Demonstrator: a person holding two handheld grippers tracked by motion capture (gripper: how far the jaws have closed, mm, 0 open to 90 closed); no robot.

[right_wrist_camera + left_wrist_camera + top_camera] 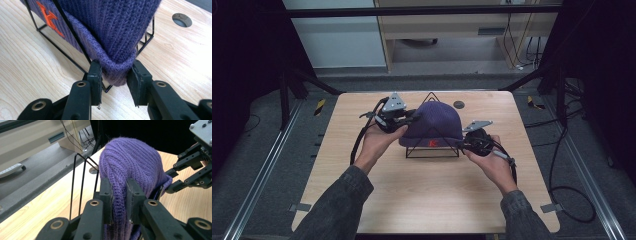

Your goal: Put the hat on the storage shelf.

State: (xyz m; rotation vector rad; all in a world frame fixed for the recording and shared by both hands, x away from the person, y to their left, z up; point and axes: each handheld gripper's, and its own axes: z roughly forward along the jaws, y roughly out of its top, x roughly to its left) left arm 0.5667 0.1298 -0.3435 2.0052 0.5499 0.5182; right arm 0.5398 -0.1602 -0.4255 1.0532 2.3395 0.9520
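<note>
At worktop centre: my purple knit beanie sits draped over a black wire pyramid stand on the wooden worktop.
Left hand-held gripper: clamped on a fold of knit at the beanie's side, the wool bunched tight between both pads.
Right hand-held gripper: jaws stand a little apart around the folded cuff at the corner; the left pad touches the wool, the other shows a sliver of gap, so I judge this no firm grip yet.
Risk 1: if I lift with only the left side held, the cuff could snag on a wire and drag or tip the stand.
Risk 2: the right pads sit just beside a wire of the stand; closing there could pinch wire along with wool.
Risk 3: pulling the 2 sides unevenly would stretch the knit.
Hard to make out: the stand's top is partly under the beanie, the far cuff is hidden, and the orange letter on the cuff is partly crossed by wire.
</note>
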